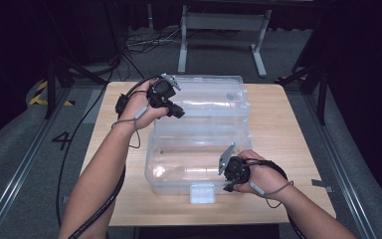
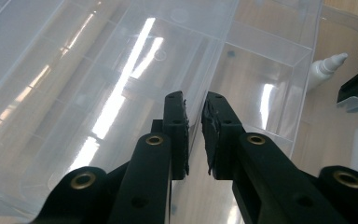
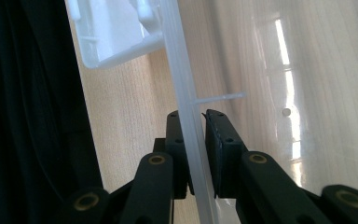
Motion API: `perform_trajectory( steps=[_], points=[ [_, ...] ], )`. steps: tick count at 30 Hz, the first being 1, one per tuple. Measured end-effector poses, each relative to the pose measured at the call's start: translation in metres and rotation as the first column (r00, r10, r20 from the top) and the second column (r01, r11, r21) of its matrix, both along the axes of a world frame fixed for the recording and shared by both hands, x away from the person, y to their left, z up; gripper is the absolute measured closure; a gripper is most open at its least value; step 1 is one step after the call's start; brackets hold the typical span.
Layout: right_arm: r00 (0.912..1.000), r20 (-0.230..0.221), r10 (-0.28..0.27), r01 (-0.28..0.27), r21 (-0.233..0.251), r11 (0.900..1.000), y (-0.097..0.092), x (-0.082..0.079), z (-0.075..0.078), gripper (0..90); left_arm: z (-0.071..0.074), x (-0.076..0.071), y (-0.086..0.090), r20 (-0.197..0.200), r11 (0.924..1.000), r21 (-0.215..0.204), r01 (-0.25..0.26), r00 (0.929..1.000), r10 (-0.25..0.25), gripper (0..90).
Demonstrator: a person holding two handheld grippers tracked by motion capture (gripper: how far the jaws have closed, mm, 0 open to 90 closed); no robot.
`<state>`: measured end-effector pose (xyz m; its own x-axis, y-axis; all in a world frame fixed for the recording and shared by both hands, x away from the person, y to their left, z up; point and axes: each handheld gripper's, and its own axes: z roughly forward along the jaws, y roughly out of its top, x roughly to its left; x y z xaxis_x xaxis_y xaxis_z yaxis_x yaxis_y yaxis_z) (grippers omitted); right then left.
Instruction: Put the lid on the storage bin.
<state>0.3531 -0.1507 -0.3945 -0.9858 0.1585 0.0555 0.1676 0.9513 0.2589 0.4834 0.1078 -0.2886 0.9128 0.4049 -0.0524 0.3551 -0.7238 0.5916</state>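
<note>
The left hand-held gripper (image 1: 175, 110) clamps the open lid (image 1: 214, 97) of the clear plastic storage box (image 1: 179, 164), toward the table's (image 1: 283, 129) far edge. The right hand-held gripper (image 1: 229, 186) grips the box's front wall, beside its white latch (image 1: 202, 193) at the near edge.

A clear plastic storage box (image 1: 199, 169) lies open on the table, its lid (image 1: 209, 99) tipped back.

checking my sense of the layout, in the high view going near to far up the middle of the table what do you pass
white latch → right gripper on the front wall of the clear plastic box → left gripper at the open lid → far table edge → grey metal stand
</note>
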Motion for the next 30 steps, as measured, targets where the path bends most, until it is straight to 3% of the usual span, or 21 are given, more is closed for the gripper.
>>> perform_trajectory(
  steps=[10, 30],
  points=[
    [1.0, 0.003, 0.004, -0.004, 0.0, 1.0, 0.001, 0.0, -0.001, 80.5, 0.0, -0.009, 0.002, 0.019, 0.9996, -0.026, 0.006, 0.9998, -0.006, 81.6],
    [1.0, 0.001, 0.0, 0.0, 0.006, 1.0, 0.0, 0.001, -0.002, 80.4, 0.009, -0.044, 0.003, 0.061, 0.998, 0.002, 0.063, 0.9961, -0.063, 83.6]
  ],
)
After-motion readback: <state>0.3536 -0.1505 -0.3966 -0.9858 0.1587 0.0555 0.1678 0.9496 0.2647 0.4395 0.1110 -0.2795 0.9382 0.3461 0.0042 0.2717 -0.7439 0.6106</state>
